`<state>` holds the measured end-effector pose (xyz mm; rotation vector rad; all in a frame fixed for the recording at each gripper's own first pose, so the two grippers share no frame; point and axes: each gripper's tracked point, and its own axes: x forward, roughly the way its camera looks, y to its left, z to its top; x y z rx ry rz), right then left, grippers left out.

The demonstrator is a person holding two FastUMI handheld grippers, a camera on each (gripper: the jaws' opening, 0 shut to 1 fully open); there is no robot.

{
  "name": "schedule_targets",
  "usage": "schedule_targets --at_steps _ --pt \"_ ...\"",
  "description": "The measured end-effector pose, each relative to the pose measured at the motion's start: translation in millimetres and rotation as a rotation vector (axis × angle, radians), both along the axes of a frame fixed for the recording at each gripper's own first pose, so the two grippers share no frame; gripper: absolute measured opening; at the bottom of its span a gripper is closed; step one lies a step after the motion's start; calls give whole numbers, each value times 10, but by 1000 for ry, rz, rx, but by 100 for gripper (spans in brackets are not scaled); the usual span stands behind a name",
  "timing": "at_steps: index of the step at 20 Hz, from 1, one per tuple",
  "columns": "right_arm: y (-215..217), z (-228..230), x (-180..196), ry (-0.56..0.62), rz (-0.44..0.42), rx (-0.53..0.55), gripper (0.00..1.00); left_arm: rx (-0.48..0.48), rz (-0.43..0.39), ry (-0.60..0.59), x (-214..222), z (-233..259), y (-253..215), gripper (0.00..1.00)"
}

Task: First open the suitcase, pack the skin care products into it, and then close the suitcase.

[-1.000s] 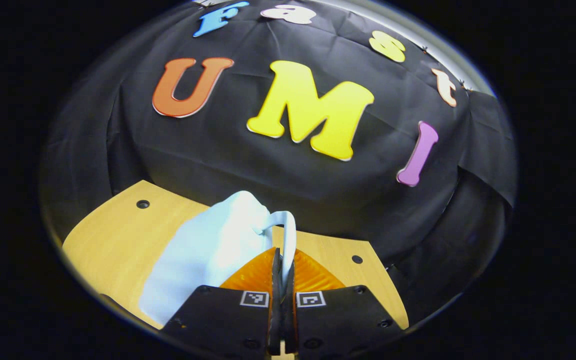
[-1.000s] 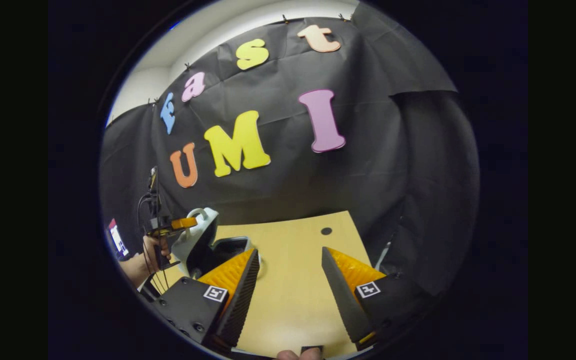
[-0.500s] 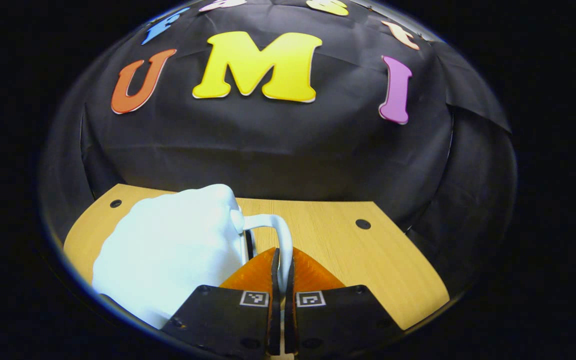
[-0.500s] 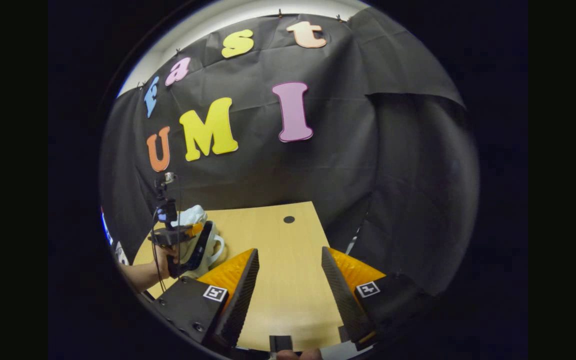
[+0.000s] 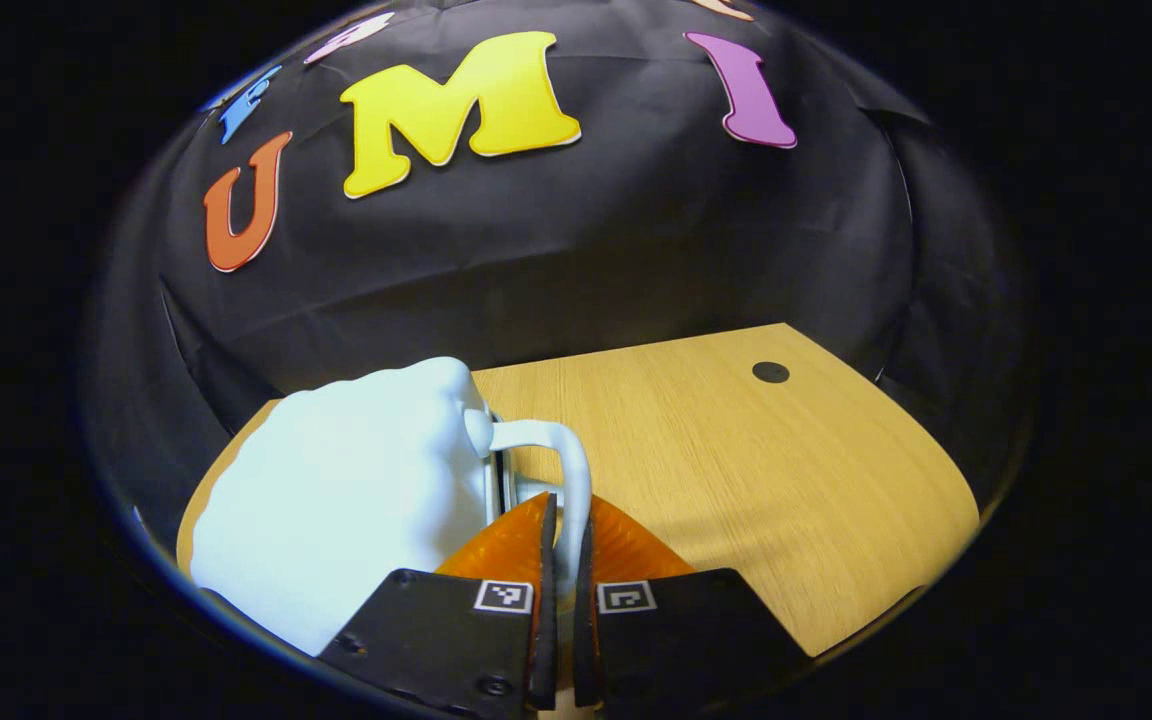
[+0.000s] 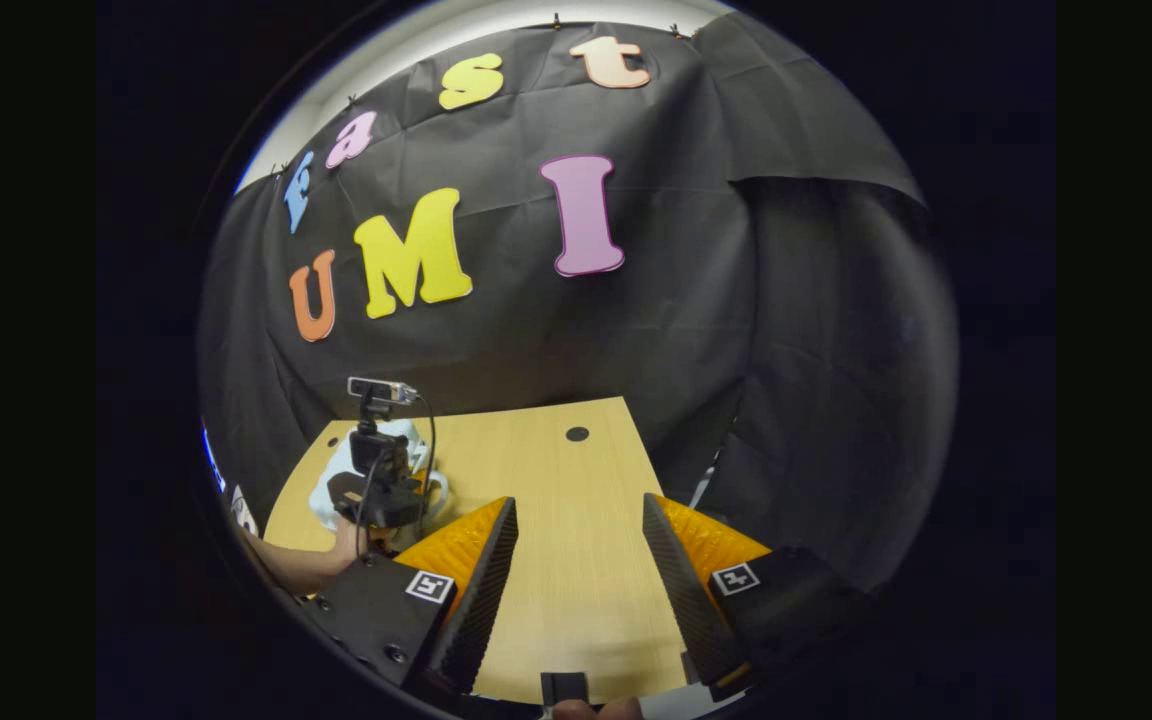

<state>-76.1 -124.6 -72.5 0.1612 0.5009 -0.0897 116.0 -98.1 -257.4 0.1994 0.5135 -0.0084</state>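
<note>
1. In the left gripper view the lower edge of the pale suitcase (image 5: 346,500) is cut off, and the bottom of its white handle (image 5: 566,480) disappears between the fingers. No skin care products can be made out.
2. In the right gripper view the suitcase (image 6: 336,480) is small and mostly hidden behind the left gripper (image 6: 381,500), so its lid seam is hard to read.
3. A hand (image 6: 341,545) grips the left gripper from about 7 o'clock, the forearm running off the edge.
4. The left gripper (image 5: 561,540) is clenched on the handle, both fingers pressing it; the suitcase body sits at its 10 o'clock on the wooden table (image 5: 736,470).
5. The right gripper (image 6: 576,560) is released, jaws spread wide over bare table (image 6: 576,590); the suitcase lies at its 10 o'clock, well apart.
</note>
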Motion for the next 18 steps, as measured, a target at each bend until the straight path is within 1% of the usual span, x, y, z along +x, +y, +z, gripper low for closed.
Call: schedule_targets --at_steps 4,5,7,8,9,10,11,12,13,14,16,18 --pt "9 20 51 -8 11 -3 75 67 30 15 -6 -98 -14 17" --pt "12 26 47 -9 13 -7 75 72 31 17 2 -106 -21 18" --pt "-3 34 50 -14 16 -9 75 73 35 24 -2 -125 -34 24" --pt "-15 40 34 -17 15 -7 75 63 30 32 -20 -130 -67 31" --pt "-22 37 42 -18 13 -11 75 34 19 39 -36 -131 -125 35" --pt "-13 28 51 -25 18 -26 70 10 16 48 -60 -143 -160 40" --pt "-5 39 64 -35 26 -43 75 -6 8 37 -70 -91 -206 46" --pt "26 61 80 -46 33 -50 75 -16 9 19 -125 5 -219 72" --pt "67 104 110 -63 42 -51 75 -34 13 -4 -167 111 -218 74" --pt "110 132 139 -77 49 -47 75 -59 7 -20 -220 219 -244 87" --pt "205 205 233 -117 65 -42 75 -119 16 -61 -373 550 -245 88" --pt "336 297 357 -161 82 -27 75 -190 24 -122 -525 1017 -209 89"
